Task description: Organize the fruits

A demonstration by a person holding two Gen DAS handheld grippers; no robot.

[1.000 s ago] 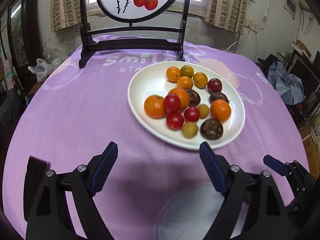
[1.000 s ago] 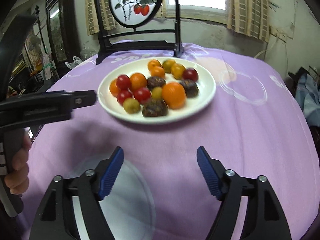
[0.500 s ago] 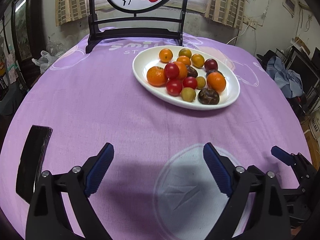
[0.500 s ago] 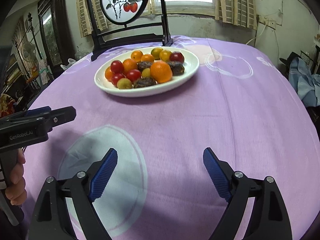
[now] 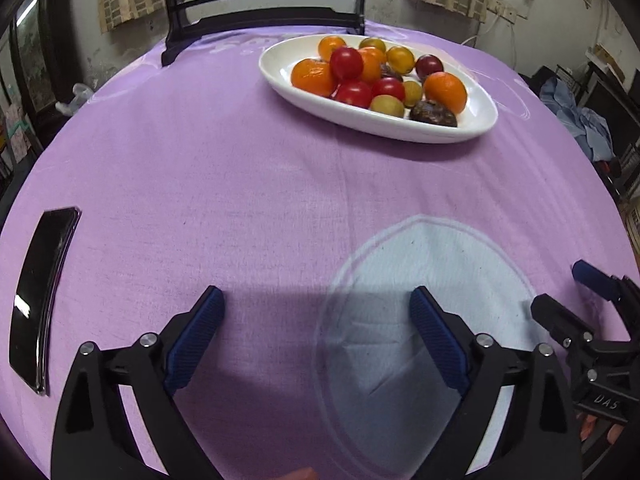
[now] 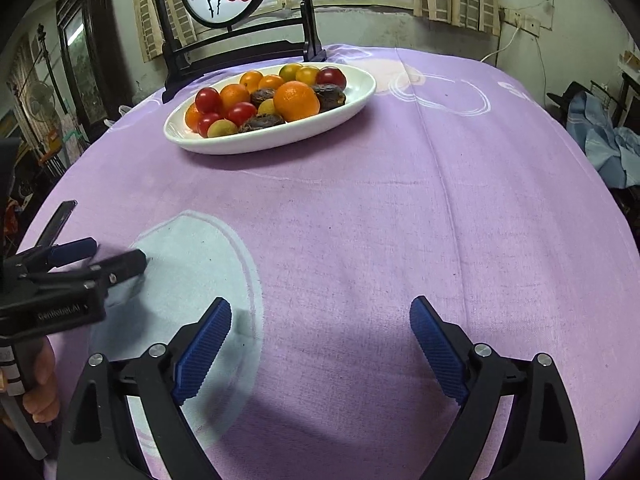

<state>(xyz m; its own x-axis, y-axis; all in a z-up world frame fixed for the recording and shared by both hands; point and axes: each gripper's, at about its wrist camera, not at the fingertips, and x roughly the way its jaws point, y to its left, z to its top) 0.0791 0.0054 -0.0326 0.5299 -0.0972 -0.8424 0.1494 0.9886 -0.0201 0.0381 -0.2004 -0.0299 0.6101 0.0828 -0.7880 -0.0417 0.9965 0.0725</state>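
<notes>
Resting on the purple tablecloth (image 5: 240,168) at the far side, a white oval plate (image 6: 352,96) is seen piled with oranges (image 6: 297,101), red cherry tomatoes (image 5: 346,63), yellow-green fruits and dark wrinkled ones (possibly passion fruit). The left gripper (image 5: 316,320) and right gripper (image 6: 320,320) are held low over the near cloth, well apart from the plate; both have just been opening, their blue pads spread wide with nothing between them. A dark phone-like slab (image 5: 40,296) lies at the left.
</notes>
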